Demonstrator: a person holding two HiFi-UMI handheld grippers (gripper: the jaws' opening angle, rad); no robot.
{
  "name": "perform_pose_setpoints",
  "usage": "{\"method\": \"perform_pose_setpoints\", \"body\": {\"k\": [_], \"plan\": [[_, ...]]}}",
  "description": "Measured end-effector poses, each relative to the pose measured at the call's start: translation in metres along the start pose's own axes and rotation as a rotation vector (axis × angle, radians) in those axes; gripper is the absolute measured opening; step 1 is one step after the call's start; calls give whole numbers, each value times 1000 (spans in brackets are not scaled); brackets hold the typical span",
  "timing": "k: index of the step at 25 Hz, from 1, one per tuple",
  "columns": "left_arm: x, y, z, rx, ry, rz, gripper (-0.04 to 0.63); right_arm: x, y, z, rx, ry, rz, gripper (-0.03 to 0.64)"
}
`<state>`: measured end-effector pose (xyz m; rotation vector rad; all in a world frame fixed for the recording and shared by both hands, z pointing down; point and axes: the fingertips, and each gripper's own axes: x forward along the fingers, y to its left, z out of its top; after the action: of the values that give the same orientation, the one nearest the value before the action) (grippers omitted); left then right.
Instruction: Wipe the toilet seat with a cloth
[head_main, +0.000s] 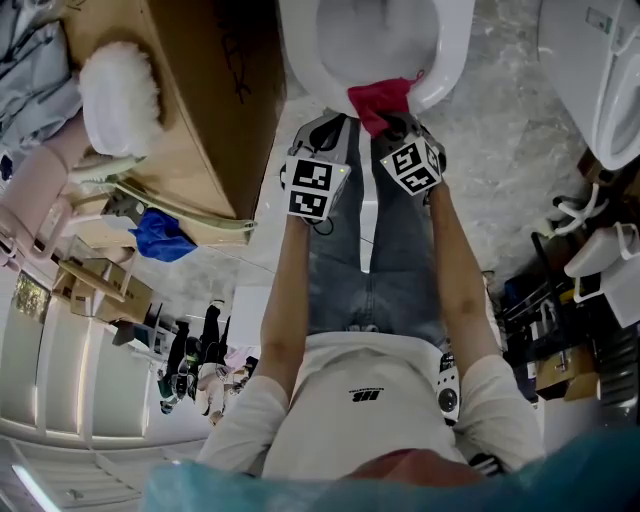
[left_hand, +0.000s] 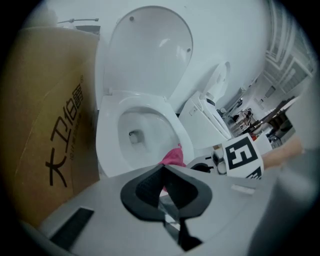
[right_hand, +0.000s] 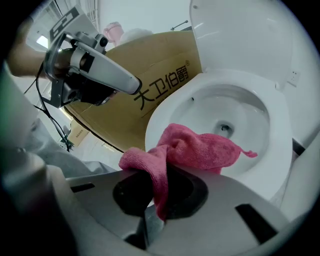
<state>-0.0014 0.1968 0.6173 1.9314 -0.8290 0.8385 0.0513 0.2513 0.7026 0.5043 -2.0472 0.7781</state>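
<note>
Your right claw is clamped on the pink cloth. One fold is pinched between its jaws, and the rest bunches ahead over the near front rim of the toilet seat. You cannot tell from these views whether the cloth presses on the seat. Your left claw has its jaws together on nothing, just left of the right one and near the same rim. The lid stands upright at the far side. A cardboard box stands close on the toilet's left, and a second white toilet sits off to the right.
</note>
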Motion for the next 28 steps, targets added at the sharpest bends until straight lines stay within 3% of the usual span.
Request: {"method": "perform_pose_setpoints", "body": {"k": [28], "plan": [[48, -54, 49, 122, 40, -114, 9, -56, -89, -37, 168, -26, -191, 17]]}}
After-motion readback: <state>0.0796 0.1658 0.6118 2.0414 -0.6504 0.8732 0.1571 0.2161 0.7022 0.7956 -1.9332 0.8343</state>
